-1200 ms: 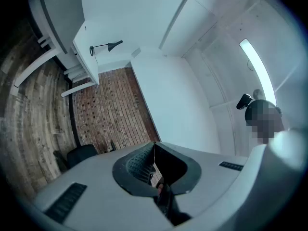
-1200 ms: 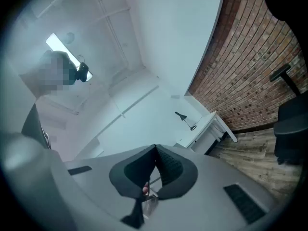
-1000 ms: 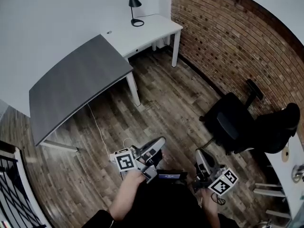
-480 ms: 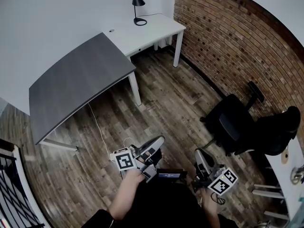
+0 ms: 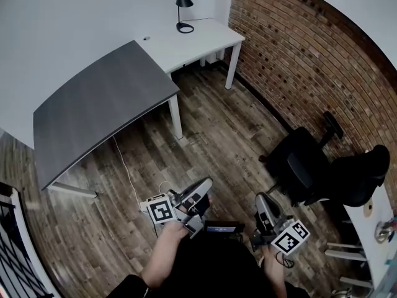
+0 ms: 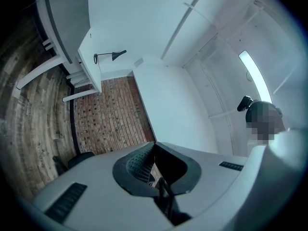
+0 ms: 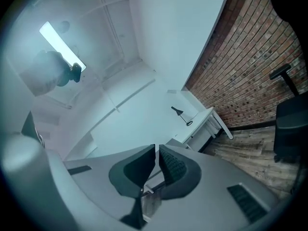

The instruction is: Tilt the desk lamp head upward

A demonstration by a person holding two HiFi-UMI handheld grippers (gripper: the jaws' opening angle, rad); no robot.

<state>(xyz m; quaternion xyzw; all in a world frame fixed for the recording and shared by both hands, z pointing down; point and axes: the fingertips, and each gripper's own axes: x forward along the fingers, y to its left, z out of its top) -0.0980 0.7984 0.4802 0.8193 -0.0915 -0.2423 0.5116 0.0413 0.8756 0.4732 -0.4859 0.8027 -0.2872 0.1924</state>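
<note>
Over by the brick wall (image 5: 298,48), the desk lamp (image 5: 182,5) stands on the white desk (image 5: 208,39), well apart from the left tool (image 5: 201,188) and the right tool (image 5: 261,199), both closed on nothing.

A white counter (image 5: 205,42) stands in the corner by the brick wall, with a black desk lamp (image 5: 184,28) upright near its back edge and a small object (image 5: 146,38) at its left end. A bare grey counter (image 5: 99,104) adjoins it. The wooden floor (image 5: 223,135) carries a black office chair (image 5: 304,166) and a white cable (image 5: 124,166).
</note>
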